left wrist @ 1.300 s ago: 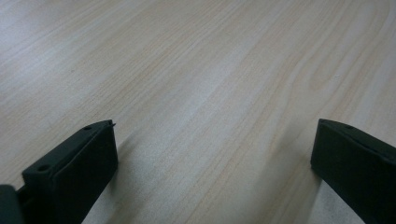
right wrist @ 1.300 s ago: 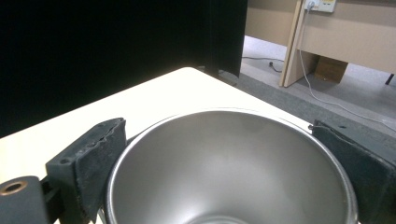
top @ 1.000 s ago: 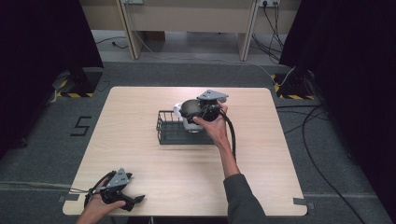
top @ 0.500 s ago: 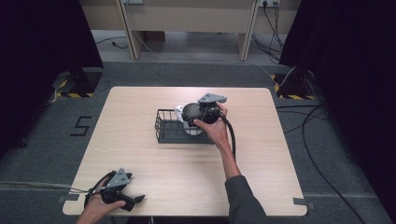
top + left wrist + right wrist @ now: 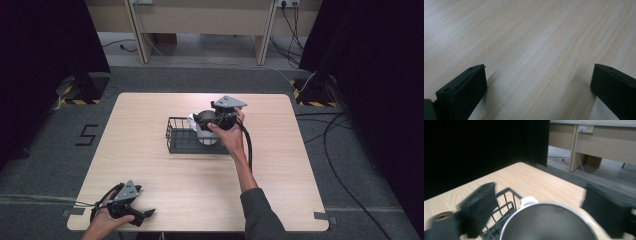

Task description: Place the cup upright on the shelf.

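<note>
Right tool, jaws spread, closing around round steel cup in black wire basket: off-centre pads risk tipping it.

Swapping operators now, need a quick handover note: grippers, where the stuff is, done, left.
Right gripper: over the right end of the black wire basket, jaws wide either side of a steel mug; they have just been closing a little, and the pads do not yet press on it.
Left gripper: open, nothing between the jaws, resting at the near left corner of the table.
Things: the mug with a white handle stands at the basket's right end; whether inside it or just beside it is hard to tell.
Done: right gripper lined up on the mug.
Left, most likely: close on the mug, then move it.
</note>
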The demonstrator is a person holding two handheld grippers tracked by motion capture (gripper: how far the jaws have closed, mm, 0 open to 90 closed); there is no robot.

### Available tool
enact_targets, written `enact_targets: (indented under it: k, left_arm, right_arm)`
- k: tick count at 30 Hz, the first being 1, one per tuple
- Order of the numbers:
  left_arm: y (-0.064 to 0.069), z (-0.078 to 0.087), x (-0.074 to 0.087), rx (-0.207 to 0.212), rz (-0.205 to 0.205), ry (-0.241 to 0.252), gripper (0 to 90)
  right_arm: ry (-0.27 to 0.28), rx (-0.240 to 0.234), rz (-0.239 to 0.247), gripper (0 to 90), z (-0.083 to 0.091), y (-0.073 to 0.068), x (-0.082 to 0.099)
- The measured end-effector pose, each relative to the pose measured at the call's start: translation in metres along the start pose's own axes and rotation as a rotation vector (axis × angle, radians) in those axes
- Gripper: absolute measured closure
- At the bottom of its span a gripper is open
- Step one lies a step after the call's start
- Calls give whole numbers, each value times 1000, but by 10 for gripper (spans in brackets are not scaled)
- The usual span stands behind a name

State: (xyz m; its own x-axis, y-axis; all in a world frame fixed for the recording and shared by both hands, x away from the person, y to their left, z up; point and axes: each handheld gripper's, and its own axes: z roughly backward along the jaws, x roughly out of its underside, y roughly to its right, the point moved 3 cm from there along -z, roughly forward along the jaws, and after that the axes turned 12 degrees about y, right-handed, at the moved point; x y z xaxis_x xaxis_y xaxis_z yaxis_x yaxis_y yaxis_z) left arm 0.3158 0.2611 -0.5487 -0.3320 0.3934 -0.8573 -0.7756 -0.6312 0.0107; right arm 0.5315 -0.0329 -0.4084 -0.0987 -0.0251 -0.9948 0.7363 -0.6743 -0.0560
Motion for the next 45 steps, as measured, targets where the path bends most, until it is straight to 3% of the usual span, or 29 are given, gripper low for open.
enact_targets:
  k: [2, 4, 27, 45]
  left_arm:
    - [0, 0, 0, 0, 1, 0, 0]
    - [0, 0, 0, -1, 0, 1, 0]
    - [0, 0, 0, 1, 1, -1, 0]
    - [0, 0, 0, 0, 2, 0, 0]
  right_arm:
    - [6, 0, -4, 167, 2, -1, -4]
    - [11, 5, -10, 132, 4, -1, -5]
    - [22, -8, -33, 152, 29, -14, -12]
    - [21, -2, -24, 154, 54, -20, -11]
